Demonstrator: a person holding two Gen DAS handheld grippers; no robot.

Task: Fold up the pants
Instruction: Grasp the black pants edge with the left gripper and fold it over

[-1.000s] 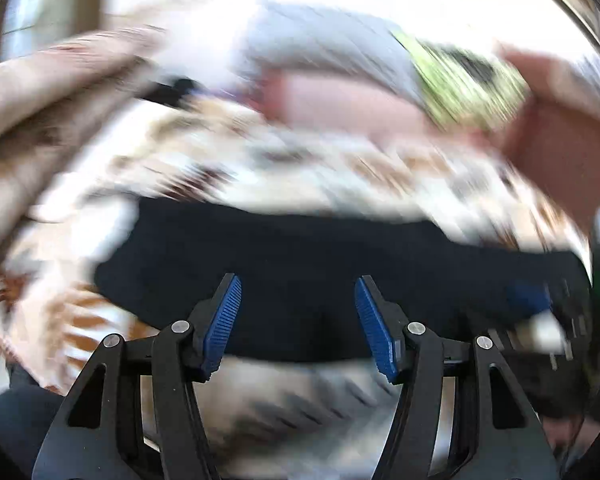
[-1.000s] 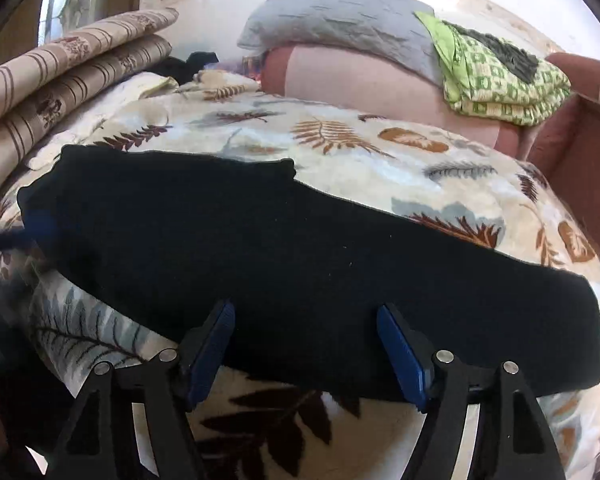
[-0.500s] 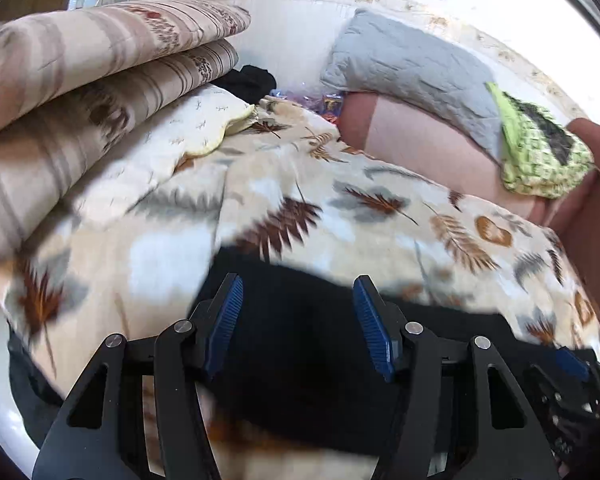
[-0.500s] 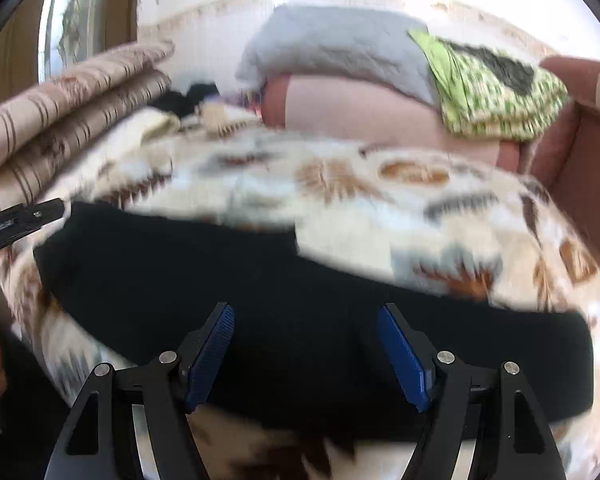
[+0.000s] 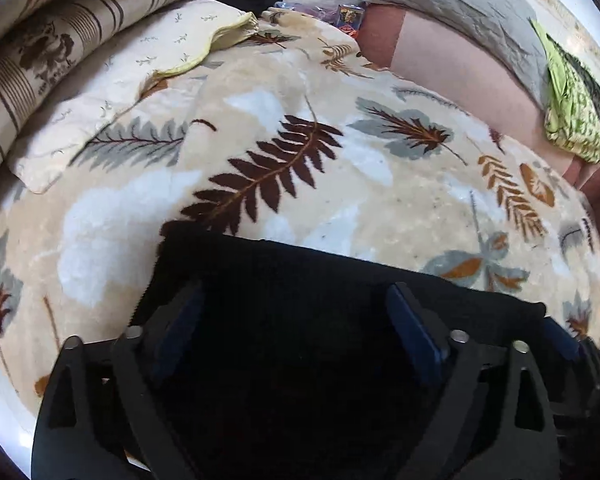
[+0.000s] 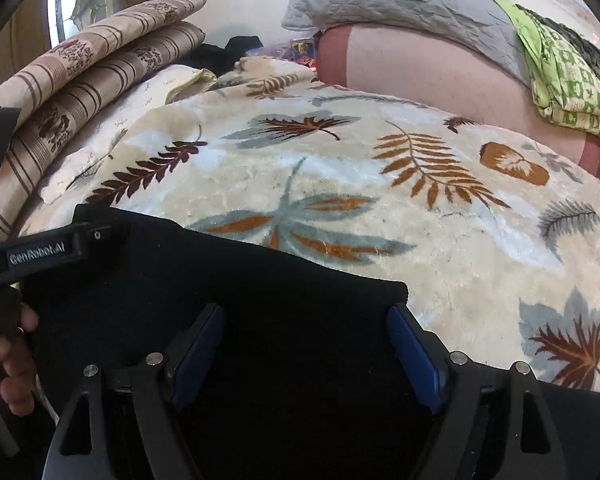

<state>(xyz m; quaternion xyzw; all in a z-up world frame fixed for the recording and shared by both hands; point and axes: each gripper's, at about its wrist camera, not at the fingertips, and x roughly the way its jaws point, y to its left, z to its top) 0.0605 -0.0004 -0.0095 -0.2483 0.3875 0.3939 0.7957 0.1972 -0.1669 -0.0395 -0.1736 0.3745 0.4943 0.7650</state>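
Black pants (image 5: 300,280) lie flat on a cream leaf-print blanket (image 5: 340,160) on the bed. In the left wrist view my left gripper (image 5: 296,316) is open and low over the pants' left end, empty. In the right wrist view my right gripper (image 6: 306,332) is open over the pants (image 6: 220,280), near their far edge, empty. The left gripper's body (image 6: 40,254) shows at the left of the right wrist view, with the hand that holds it. The right gripper's blue pad (image 5: 560,340) shows at the lower right of the left wrist view.
Striped folded bedding (image 5: 60,40) and a cream pillow (image 5: 140,80) lie at the left. A pink bolster (image 6: 420,72), a grey pillow (image 6: 400,0) and a green patterned cloth (image 6: 568,80) lie along the back. Small items (image 6: 304,50) sit by the wall.
Both grippers have come down closer to the pants and nearer their near edge. The left gripper swung left to the pants' left end. Both stay open.
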